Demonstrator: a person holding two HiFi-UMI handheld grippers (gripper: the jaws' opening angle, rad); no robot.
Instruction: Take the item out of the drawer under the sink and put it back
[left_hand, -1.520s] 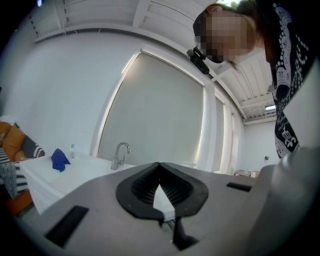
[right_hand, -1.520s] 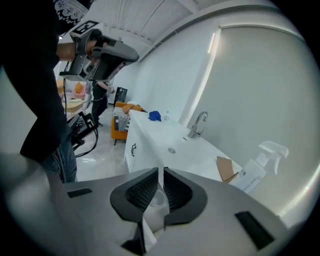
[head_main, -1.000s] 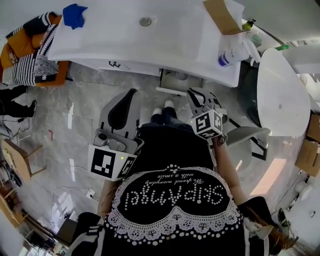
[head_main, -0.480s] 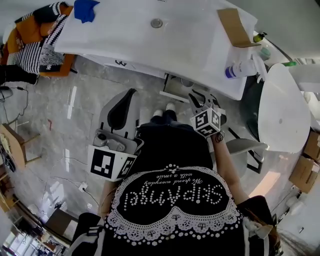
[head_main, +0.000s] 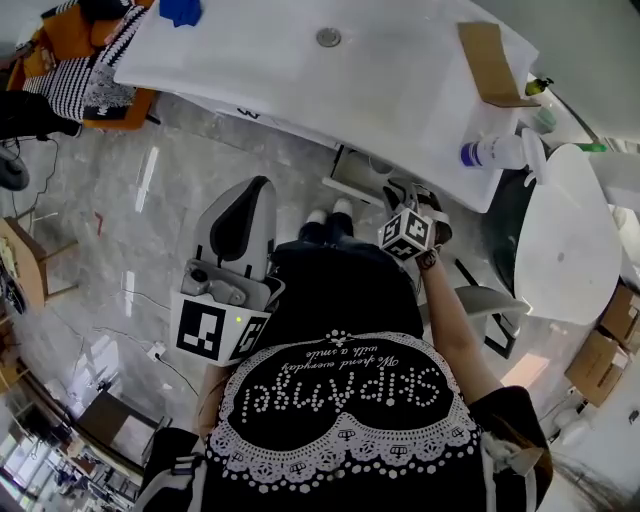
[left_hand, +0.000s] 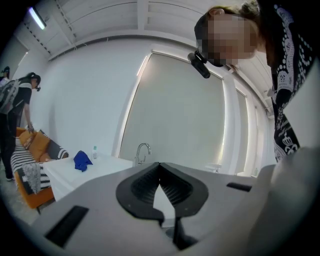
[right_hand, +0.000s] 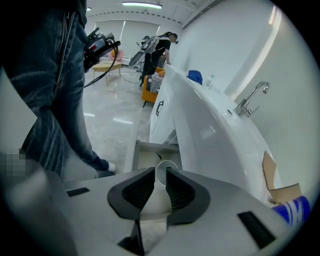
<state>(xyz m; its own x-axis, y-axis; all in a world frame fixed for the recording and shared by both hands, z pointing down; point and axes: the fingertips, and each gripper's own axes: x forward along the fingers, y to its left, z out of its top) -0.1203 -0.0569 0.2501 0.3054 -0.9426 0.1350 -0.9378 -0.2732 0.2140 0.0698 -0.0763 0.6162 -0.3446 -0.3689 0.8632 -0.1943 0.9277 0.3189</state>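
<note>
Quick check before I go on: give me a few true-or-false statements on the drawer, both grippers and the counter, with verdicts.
1. The drawer under the sink is open. True.
2. The left gripper holds the item. False: its jaws are together on nothing, and it points away from the drawer.
3. The right gripper is clamped shut. False: its jaws have just opened and stand apart, gripping nothing; the white round item lies beyond them in the drawer.
4. A blue cloth lies on the counter. True.
</note>
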